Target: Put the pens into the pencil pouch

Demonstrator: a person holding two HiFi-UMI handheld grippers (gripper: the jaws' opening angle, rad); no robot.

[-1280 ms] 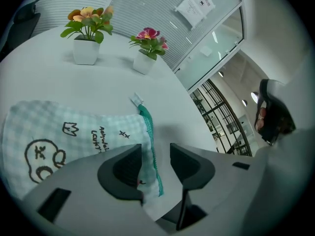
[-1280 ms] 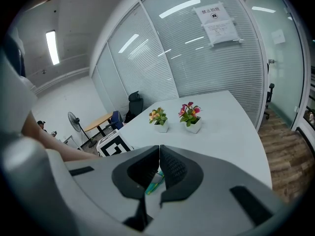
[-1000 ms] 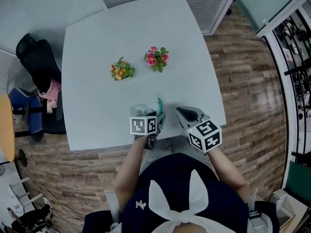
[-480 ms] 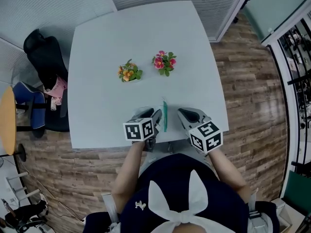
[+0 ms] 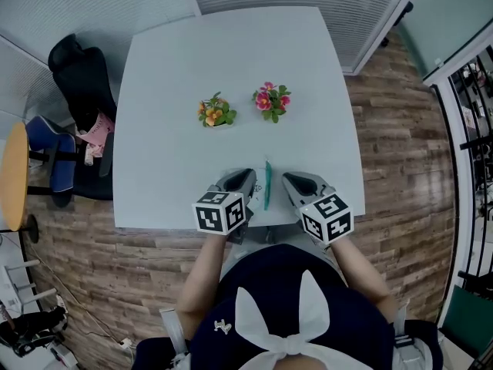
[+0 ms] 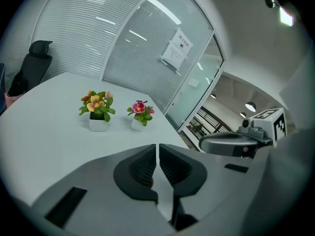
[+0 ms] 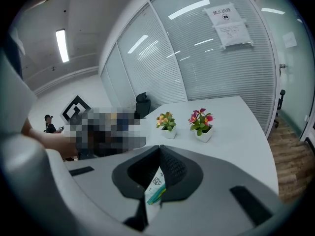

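Now your right tongs [image 7: 159, 152] pinch the pencil pouch [image 7: 155, 186], which stands between both tongs; your left tongs [image 6: 157, 151] have just closed almost together, nothing visible between them.

the pencil pouch [image 5: 267, 185], white with a teal edge, stood thin and edge-on, one corner pinched between the fingers of the right gripper [image 7: 158, 150].

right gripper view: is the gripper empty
No, the right gripper is shut on the pouch, white fabric with a teal edge.
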